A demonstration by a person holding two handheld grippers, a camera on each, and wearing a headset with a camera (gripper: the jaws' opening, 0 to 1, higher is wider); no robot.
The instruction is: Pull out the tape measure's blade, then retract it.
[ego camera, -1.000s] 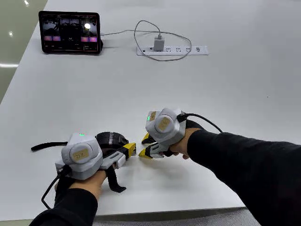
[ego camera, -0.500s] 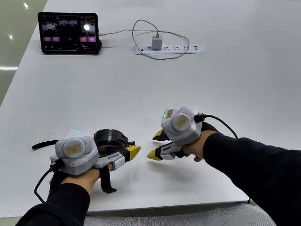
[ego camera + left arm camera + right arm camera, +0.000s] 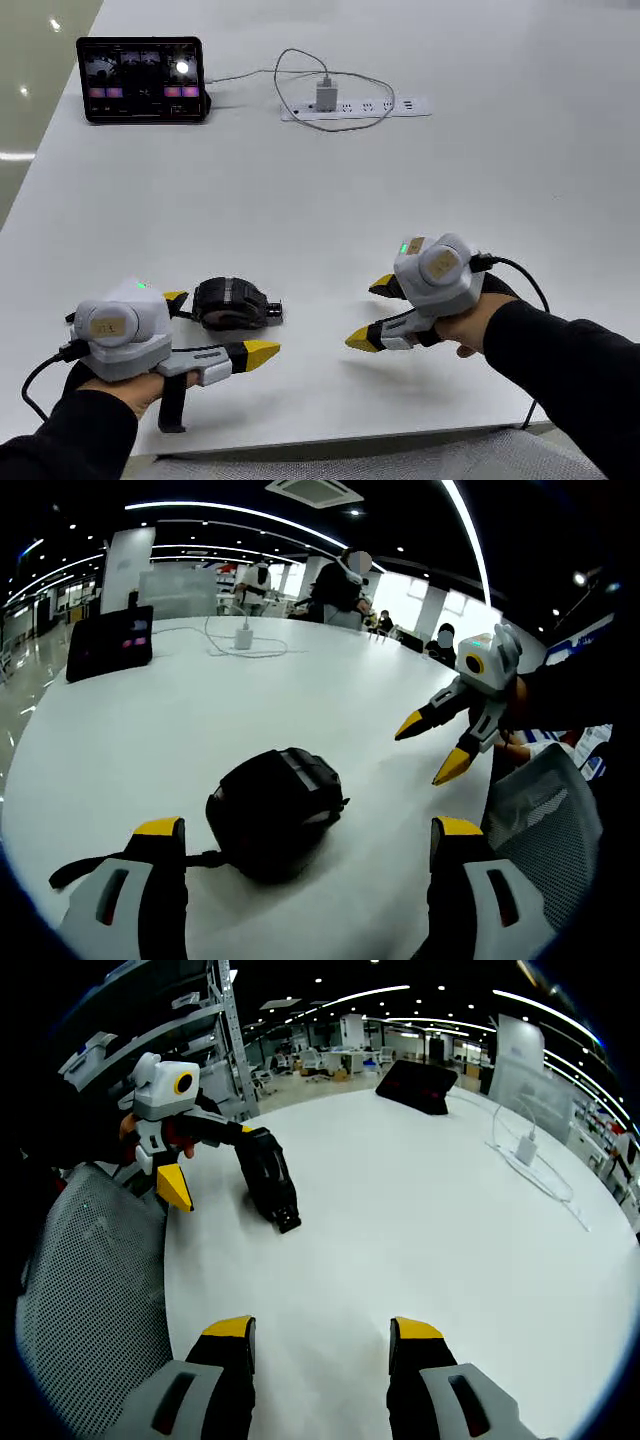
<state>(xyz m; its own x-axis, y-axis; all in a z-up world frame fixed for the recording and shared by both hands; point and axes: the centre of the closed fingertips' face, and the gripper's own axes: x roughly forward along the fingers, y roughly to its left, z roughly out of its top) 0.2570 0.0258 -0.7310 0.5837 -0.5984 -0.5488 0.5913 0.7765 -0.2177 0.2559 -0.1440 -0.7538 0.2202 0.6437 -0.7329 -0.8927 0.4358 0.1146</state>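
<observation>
The tape [image 3: 232, 303] lies on the white bench [image 3: 300, 200] near its front edge, on the person's left; it is a squat, rounded black case with a grey band across its top; a small dark tab juts from the end that faces the right gripper [image 3: 371, 312]; a black strap [image 3: 170, 405] trails from the case toward the bench edge. The left gripper [image 3: 218, 324] is held low at the tape with its yellow-tipped jaws wide apart; in the left gripper view the case [image 3: 278, 805] sits between the two tips and a little ahead of them, unclamped. The right gripper is held well apart from the tape, tips pointing toward it, jaws apart with bare bench between them; from its own view the case [image 3: 265, 1175] lies ahead and to the left, just beside the left gripper [image 3: 175, 1175]. At the far side stand a lit tablet [image 3: 140, 78] and a power strip [image 3: 360, 107] with a white charger [image 3: 326, 95] plugged in.
</observation>
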